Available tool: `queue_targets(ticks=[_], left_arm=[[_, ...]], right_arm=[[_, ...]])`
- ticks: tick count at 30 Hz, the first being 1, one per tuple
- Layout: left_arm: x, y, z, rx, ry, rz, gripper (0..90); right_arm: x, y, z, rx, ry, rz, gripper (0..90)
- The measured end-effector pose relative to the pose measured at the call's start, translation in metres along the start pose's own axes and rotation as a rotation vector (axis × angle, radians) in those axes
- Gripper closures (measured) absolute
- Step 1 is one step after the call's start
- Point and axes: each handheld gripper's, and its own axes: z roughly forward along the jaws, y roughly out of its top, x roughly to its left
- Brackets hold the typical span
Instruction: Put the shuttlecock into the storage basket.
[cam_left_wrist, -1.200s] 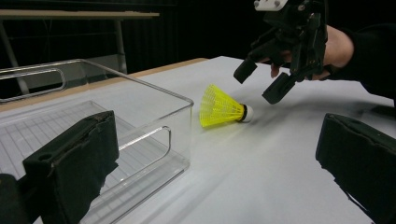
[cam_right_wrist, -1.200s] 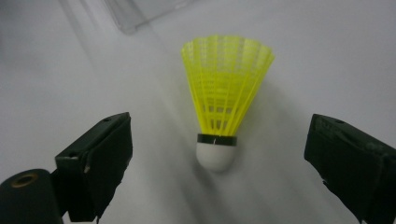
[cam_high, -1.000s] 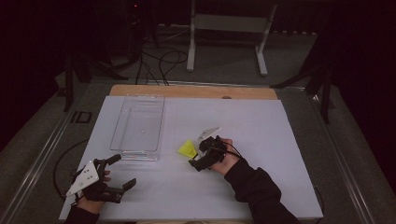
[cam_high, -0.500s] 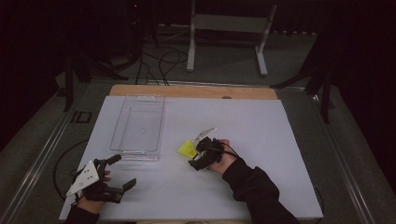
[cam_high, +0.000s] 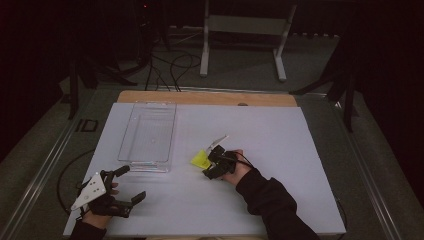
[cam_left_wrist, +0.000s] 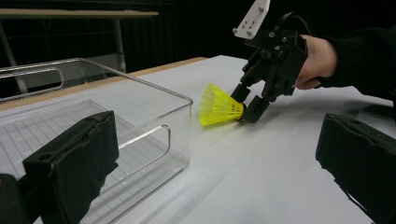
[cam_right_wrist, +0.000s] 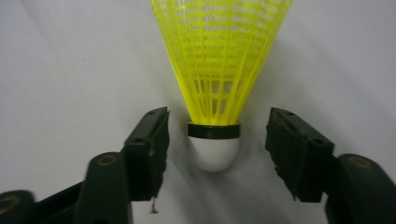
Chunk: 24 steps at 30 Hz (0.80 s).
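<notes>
Right gripper view: yellow shuttlecock (cam_right_wrist: 219, 70) lying on white table (cam_right_wrist: 70, 70), cork end between right gripper (cam_right_wrist: 217, 144) jaws, which have just been closing, gaps remaining, skirt pointing straight away

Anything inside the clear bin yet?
Nothing lies in the bin: its ribbed floor shows bare in the high view. In the left gripper view the left claw's near pad covers part of that floor. The shuttlecock lies outside, on the table beside it.
</notes>
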Motion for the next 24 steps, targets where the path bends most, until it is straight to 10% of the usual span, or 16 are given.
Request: queue_targets(ticks=[24], left_arm=[[-0.0002, -0.0003, 0.0007, 0.003, -0.004, 0.0, 0.0]], right_arm=[[0.0013, 0.0058, 0.0013, 0.065, -0.016, 0.014, 64.2]])
